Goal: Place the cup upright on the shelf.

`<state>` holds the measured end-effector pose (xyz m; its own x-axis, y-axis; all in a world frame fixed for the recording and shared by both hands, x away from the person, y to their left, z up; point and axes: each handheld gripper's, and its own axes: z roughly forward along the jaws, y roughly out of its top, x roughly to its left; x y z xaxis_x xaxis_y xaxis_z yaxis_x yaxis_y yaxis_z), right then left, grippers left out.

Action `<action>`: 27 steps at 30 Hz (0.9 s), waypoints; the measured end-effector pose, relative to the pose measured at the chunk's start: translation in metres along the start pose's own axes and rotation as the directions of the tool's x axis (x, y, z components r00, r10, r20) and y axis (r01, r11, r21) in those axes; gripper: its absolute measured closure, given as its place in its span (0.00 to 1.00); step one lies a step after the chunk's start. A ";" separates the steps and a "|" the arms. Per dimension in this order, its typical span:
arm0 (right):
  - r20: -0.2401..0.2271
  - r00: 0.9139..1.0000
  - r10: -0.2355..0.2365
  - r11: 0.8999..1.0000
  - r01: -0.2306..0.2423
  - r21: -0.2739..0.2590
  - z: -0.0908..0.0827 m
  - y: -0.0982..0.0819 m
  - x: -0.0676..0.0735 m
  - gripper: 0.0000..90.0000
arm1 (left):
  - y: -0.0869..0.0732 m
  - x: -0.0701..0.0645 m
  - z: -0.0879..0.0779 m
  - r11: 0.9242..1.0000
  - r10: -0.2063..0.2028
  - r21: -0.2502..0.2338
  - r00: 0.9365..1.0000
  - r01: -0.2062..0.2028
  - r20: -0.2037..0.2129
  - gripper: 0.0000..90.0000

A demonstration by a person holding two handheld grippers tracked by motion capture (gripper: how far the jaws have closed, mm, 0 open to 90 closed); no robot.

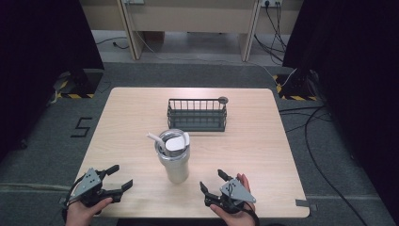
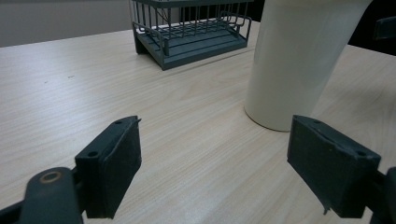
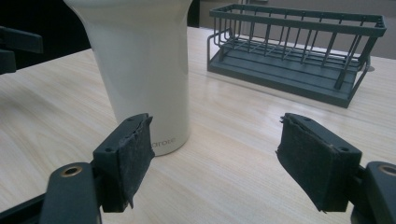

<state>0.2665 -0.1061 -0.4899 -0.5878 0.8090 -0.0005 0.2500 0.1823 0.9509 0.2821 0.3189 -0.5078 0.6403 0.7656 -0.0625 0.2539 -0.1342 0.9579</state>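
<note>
Both claws wide, nothing held. My left claw (image 1: 114,179) and right claw (image 1: 212,181) sit low over the near edge of the surface (image 1: 254,141). White tumbler (image 1: 173,157) stands upright between them, slightly ahead, touching neither; something white sticks out of its open top. Dark wire basket (image 1: 196,114) sits farther ahead, beyond the tumbler, apart from it.

Cup (image 1: 173,157) upright on table (image 1: 254,150), before rack (image 1: 197,115).
</note>
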 end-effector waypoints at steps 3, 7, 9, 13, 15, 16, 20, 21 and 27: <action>-0.024 1.000 0.014 1.000 -0.014 -0.009 0.001 0.003 0.001 0.27 | 0.000 0.000 -0.001 1.000 0.001 0.001 1.000 -0.001 -0.001 0.19; -0.040 0.999 0.009 1.000 -0.009 -0.017 0.004 0.009 0.006 0.24 | 0.000 -0.001 -0.002 1.000 0.007 -0.003 1.000 -0.007 0.000 0.19; -0.041 0.999 -0.003 1.000 0.002 -0.017 0.007 0.012 0.009 0.24 | 0.000 -0.002 -0.002 1.000 0.005 -0.005 1.000 -0.005 0.005 0.19; -0.058 0.998 -0.003 1.000 0.002 -0.020 0.012 0.016 0.012 0.22 | 0.000 -0.002 -0.001 1.000 0.005 -0.006 1.000 -0.005 0.007 0.19; -0.059 0.998 -0.003 1.000 0.002 -0.020 0.015 0.017 0.012 0.22 | 0.000 -0.002 -0.001 1.000 0.003 -0.005 1.000 -0.003 0.005 0.19; -0.058 0.998 -0.002 1.000 0.001 -0.019 0.017 0.018 0.011 0.21 | 0.000 -0.002 -0.001 1.000 0.003 -0.004 1.000 -0.003 0.004 0.19; -0.059 0.998 -0.004 1.000 0.002 -0.027 0.023 0.020 0.011 0.20 | 0.000 -0.002 -0.001 1.000 0.002 -0.004 1.000 -0.002 0.004 0.19; -0.055 0.998 -0.005 1.000 0.003 -0.027 0.025 0.021 0.012 0.20 | 0.000 -0.002 -0.001 1.000 0.003 -0.006 1.000 -0.003 0.004 0.19; -0.066 0.998 0.009 0.999 -0.011 -0.037 0.036 0.022 0.014 0.20 | 0.000 -0.003 -0.001 1.000 0.004 -0.007 1.000 -0.004 0.010 0.19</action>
<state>0.2914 -0.0711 -0.4801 -0.6350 0.7720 0.0282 0.2281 0.1525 0.9616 0.2792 0.3175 -0.5071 0.6485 0.7587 -0.0616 0.2464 -0.1327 0.9600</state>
